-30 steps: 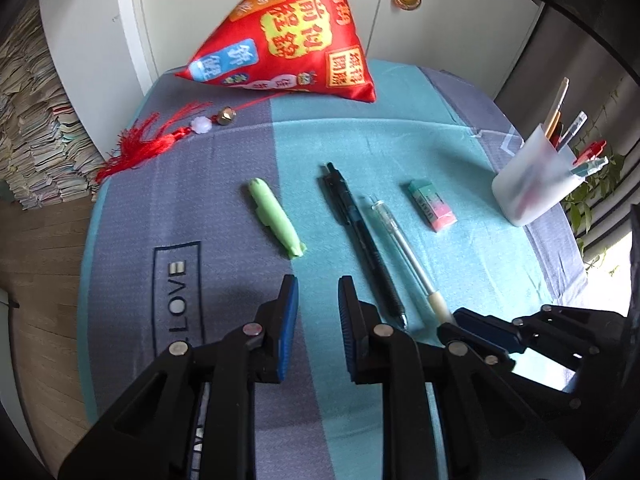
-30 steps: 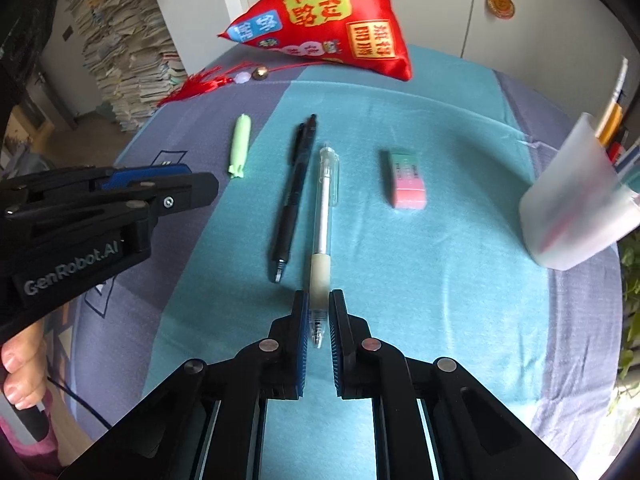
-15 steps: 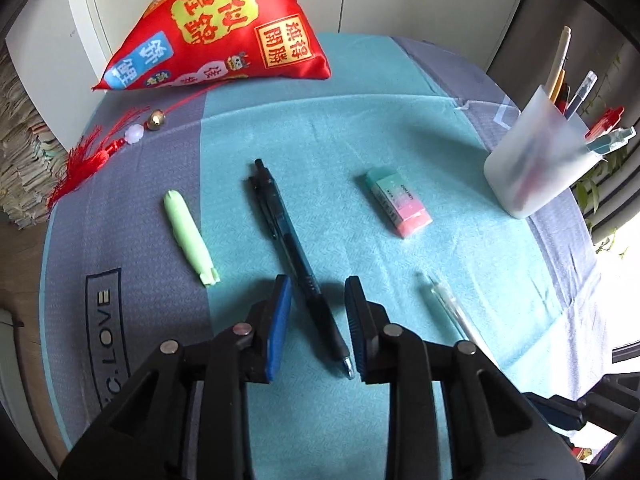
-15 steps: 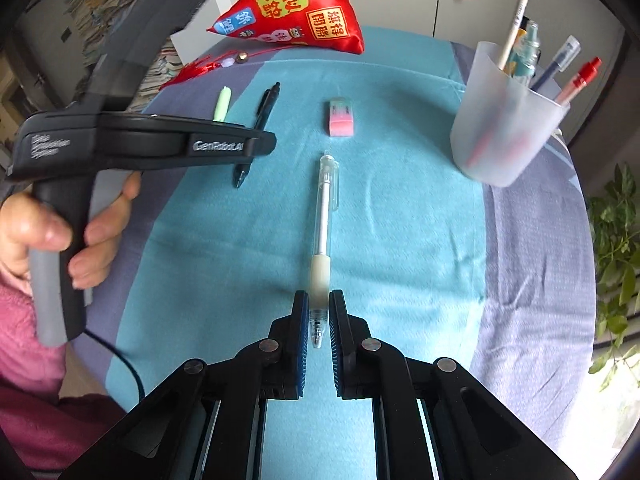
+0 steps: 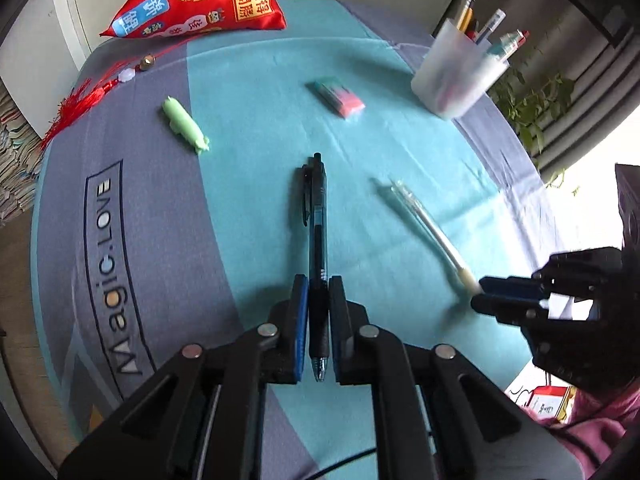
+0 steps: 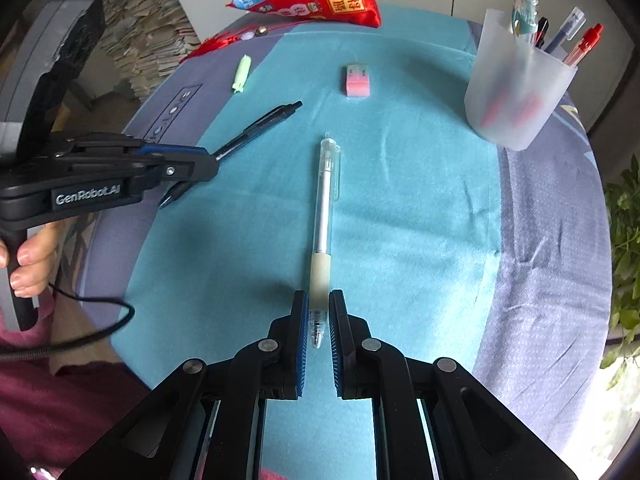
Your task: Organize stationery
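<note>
Pickup step, both pens in hand. My left gripper [image 5: 318, 320] is clamped tight on the dark black-barrelled click pen [image 5: 318, 240], pads on the rubber grip near the tip, which pokes back between the fingers; the clip end runs straight ahead of the gripper. In the right wrist view that pen looks lifted at the tip end, but I can't tell whether the clip end is off the counter [image 6: 420, 220].

My right gripper [image 6: 318, 332] is closed down on the clear plastic pen with the cream rubber grip [image 6: 326, 208], pinched at the tip end, barrel stretching ahead over the teal cloth.

Destination, my guess: the frosted translucent plastic pen cup [image 6: 516, 92], ahead and right of the right gripper, already holding several pens and standing upright.

Next move as I see it: lift, swing the right pen over the cup rim, tip it upright, drop. Then the left pen. The cup is crowded, so aim for a gap.

Loose on the counter ahead: a pink-and-green block eraser [image 6: 357, 80] and a pale green capped stick [image 5: 185, 125], ahead-left of the left gripper.
</note>
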